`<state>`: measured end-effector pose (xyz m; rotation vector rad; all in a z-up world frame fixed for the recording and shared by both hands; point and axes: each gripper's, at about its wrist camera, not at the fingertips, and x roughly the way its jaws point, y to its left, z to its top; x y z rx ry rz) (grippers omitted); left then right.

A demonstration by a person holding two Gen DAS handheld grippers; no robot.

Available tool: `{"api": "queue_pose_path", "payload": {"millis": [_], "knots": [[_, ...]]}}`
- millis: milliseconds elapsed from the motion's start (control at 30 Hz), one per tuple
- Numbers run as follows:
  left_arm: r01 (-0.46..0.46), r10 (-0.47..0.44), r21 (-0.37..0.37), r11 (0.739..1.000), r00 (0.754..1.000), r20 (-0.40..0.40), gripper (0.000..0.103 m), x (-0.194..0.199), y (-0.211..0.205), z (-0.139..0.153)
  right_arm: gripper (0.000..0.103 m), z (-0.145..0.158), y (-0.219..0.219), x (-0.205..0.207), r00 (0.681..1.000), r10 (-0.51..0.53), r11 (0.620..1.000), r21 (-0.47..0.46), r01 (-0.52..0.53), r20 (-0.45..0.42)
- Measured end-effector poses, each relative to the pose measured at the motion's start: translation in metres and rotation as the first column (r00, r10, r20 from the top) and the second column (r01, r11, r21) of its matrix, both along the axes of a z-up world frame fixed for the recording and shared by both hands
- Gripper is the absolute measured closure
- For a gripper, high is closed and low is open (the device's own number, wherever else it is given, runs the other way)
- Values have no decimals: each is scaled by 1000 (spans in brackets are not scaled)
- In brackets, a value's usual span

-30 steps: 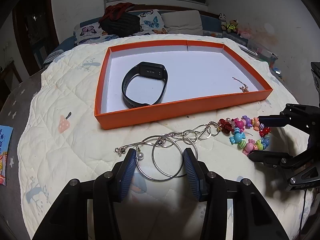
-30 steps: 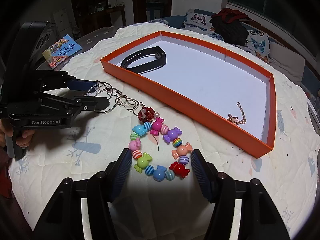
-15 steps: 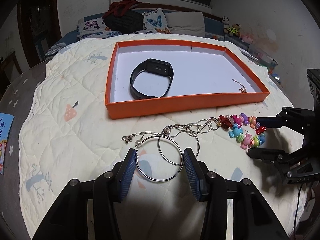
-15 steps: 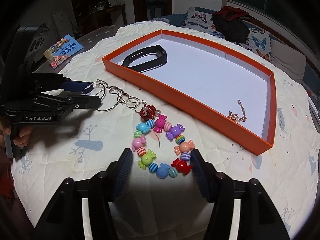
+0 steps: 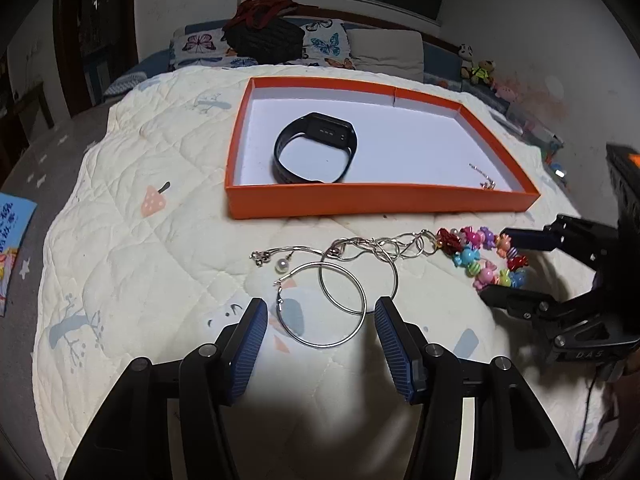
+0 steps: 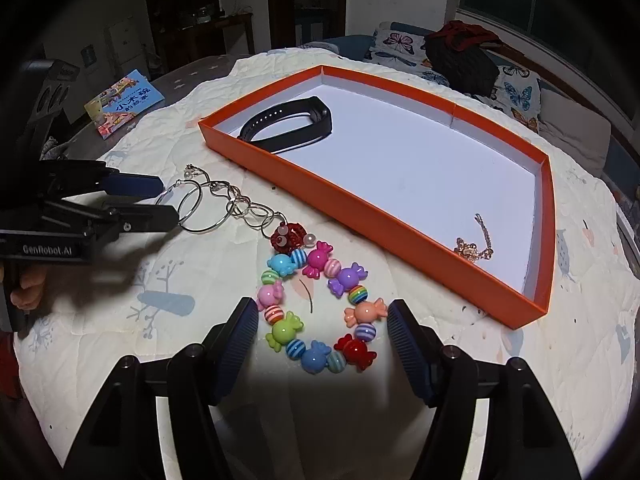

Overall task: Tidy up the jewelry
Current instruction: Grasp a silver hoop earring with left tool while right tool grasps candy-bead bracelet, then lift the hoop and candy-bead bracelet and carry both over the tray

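Observation:
An orange tray (image 5: 360, 200) (image 6: 360, 216) on the quilt holds a black wristband (image 5: 314, 148) (image 6: 288, 130) and a small gold chain (image 5: 486, 182) (image 6: 474, 248). In front of it lie two silver hoop earrings (image 5: 324, 314) (image 6: 192, 208), a silver chain (image 5: 368, 250) with a pearl, and a colourful candy-bead bracelet (image 6: 320, 308) (image 5: 488, 260). My left gripper (image 5: 318, 320) is open, its pads either side of the hoops. My right gripper (image 6: 318, 320) is open around the near part of the bracelet.
A cream quilt (image 5: 140, 260) covers the round table. A picture book (image 6: 124, 102) lies at its far-left edge. A sofa with cushions and a dark bag (image 5: 266, 38) stands behind the table.
My left gripper has drawn back and up from the hoops, so they now lie farther ahead between the pads. The right gripper has barely moved. Both stay open.

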<state>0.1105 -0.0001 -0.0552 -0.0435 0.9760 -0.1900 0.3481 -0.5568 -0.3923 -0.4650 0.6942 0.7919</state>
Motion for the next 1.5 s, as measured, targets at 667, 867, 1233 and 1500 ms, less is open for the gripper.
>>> {"api": "queue_pose_path", "payload": {"millis": [667, 867, 1233, 1500], "knots": [[7, -7, -5, 1000, 999, 41, 52, -2, 0, 3, 89, 10, -9, -5, 1000, -13, 999, 43, 14, -18], [6, -5, -13, 1000, 998, 61, 52, -9, 5, 9, 89, 16, -12, -11, 1000, -18, 998, 66, 19, -9], [36, -31, -45, 998, 993, 110, 52, -10, 9, 42, 89, 55, -21, -12, 1000, -11, 986, 167, 7, 24], [86, -84, -2, 996, 977, 196, 52, 45, -4, 82, 89, 94, -24, 23, 994, -66, 974, 222, 45, 86]]}}
